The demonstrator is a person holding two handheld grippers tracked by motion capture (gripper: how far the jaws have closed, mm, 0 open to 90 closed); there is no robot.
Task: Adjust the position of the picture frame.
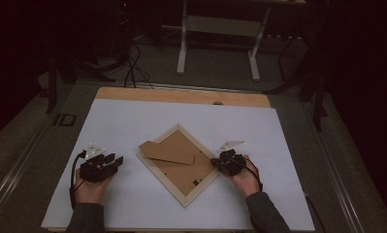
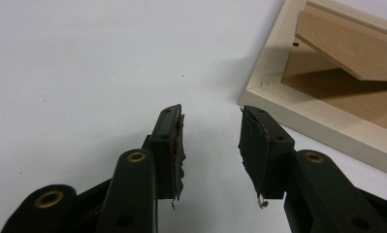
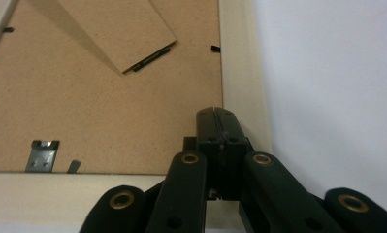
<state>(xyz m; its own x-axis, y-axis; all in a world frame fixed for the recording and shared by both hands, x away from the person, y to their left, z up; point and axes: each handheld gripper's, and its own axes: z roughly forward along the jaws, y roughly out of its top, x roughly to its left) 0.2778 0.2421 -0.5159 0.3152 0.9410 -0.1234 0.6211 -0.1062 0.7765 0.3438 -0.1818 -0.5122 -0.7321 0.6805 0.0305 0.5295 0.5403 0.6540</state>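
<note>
A pale wooden picture frame (image 1: 160, 179) lies face down, turned like a diamond, on the white board (image 1: 259, 136). Its brown backing (image 1: 184, 170) faces up, with the cardboard stand flap (image 1: 167, 151) lifted a little. My left gripper (image 1: 117, 161) rests on the board to the left of the frame. In the left gripper view its jaws (image 2: 211, 127) stand open around bare board, and the frame's corner (image 2: 317, 121) lies just ahead to the right. My right gripper (image 1: 214, 162) is at the frame's right corner. It (image 3: 215, 114) is shut, tips over the backing (image 3: 108, 111) beside the rim (image 3: 239, 73).
A metal hanger clip (image 3: 41, 155) and small black retaining tabs (image 3: 215, 48) sit along the backing's edges. The board lies on a wooden tabletop (image 1: 181, 95). Beyond it are a dark floor, cables (image 1: 133, 68) and white desk legs (image 1: 182, 48).
</note>
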